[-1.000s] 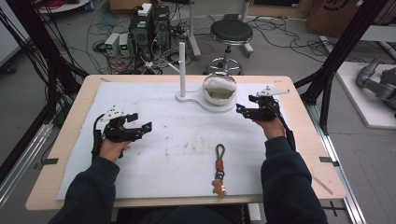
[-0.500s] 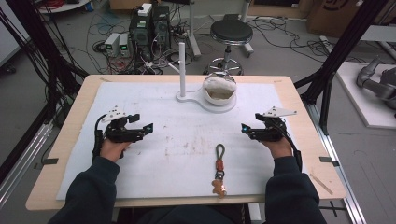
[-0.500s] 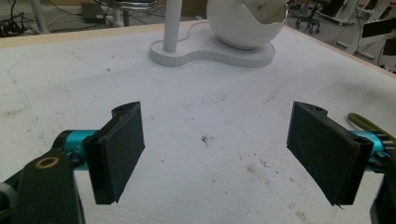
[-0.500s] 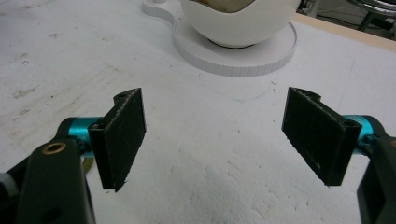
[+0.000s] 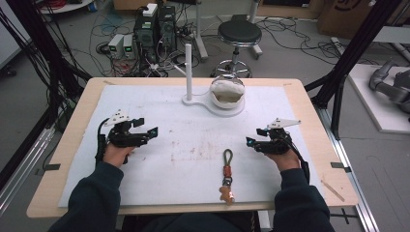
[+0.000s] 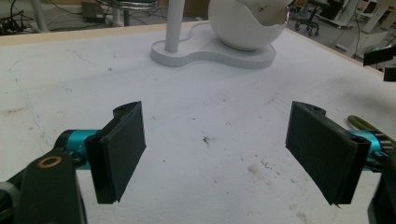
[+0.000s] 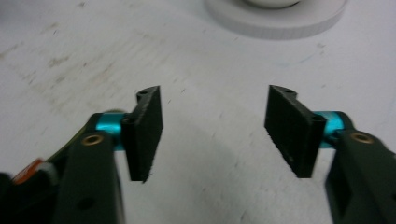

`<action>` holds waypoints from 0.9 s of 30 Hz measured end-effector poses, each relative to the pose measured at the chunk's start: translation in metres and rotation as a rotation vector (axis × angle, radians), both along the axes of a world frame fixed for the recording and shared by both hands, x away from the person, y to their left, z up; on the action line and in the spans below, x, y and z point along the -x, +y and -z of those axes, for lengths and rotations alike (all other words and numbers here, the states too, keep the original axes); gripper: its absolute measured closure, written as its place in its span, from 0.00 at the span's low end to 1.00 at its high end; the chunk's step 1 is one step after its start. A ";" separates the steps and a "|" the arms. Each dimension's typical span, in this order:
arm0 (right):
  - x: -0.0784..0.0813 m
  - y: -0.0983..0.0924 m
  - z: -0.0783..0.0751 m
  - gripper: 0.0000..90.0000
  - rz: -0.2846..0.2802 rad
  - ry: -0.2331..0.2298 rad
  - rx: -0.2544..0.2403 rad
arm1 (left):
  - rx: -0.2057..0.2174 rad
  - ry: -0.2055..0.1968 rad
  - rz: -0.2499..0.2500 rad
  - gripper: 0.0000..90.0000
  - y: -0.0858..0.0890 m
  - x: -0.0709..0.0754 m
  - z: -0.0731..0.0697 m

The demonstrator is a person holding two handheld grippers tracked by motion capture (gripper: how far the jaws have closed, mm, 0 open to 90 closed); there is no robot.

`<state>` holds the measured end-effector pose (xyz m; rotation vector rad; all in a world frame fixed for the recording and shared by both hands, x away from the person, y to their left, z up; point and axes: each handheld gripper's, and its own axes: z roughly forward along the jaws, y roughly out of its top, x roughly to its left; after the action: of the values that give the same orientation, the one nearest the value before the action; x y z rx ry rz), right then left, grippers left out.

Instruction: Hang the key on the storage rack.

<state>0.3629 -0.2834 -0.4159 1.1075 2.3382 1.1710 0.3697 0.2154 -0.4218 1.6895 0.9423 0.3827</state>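
Note:
A keychain lies on the white mat near the front edge: an olive cord loop, an orange clip and a small tan figure. My right gripper sits low over the mat just right of the loop and points left. Its jaws have just been closing and are still apart, with bare mat between them. An orange bit of the keychain shows past its left jaw. My left gripper rests open at the mat's left, pointing right, with nothing between its fingers. The olive cord peeks past its right jaw.
A white stand with an upright post and a round white bowl stands at the back centre of the mat. The wooden table edge frames the mat. Beyond the table are a stool, cables and electronics on the floor.
My right hand has come from beside the bowl toward the person and down to the mat, right of the keychain. The left hand has stayed put.

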 end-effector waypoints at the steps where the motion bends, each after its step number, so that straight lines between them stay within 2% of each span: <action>1: 0.001 0.001 0.001 0.50 -0.012 0.014 0.003 | -0.004 0.000 0.000 0.22 0.000 0.000 0.000; 3: 0.003 0.004 0.003 0.58 -0.054 0.031 0.012 | -0.007 0.001 0.004 0.22 -0.001 0.001 0.000; 7: 0.005 0.015 0.007 0.66 -0.131 0.062 0.031 | -0.017 0.004 0.005 0.23 -0.002 0.002 -0.001; 12: 0.006 0.027 0.013 0.64 -0.186 0.098 0.034 | -0.030 0.012 0.017 0.23 -0.006 0.001 0.002; 17: 0.007 0.036 0.013 0.65 -0.221 0.150 -0.001 | -0.042 0.020 0.025 0.24 -0.008 0.001 0.003; 20: 0.010 0.045 0.014 0.57 -0.258 0.188 0.010 | -0.040 0.022 0.022 0.23 -0.007 0.000 0.003; 22: 0.010 0.052 0.018 0.51 -0.248 0.211 0.036 | -0.046 0.025 0.024 0.24 -0.006 0.000 0.003; 24: 0.009 0.058 0.022 0.51 -0.238 0.232 0.059 | -0.045 0.028 0.023 0.24 -0.007 0.001 0.003; 27: 0.006 0.064 0.023 0.65 -0.207 0.210 0.086 | -0.055 0.033 0.032 0.24 -0.009 0.001 0.004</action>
<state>0.3572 -0.2192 -0.4384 1.0225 2.6913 1.0531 0.3686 0.2060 -0.4259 1.7632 0.9346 0.3631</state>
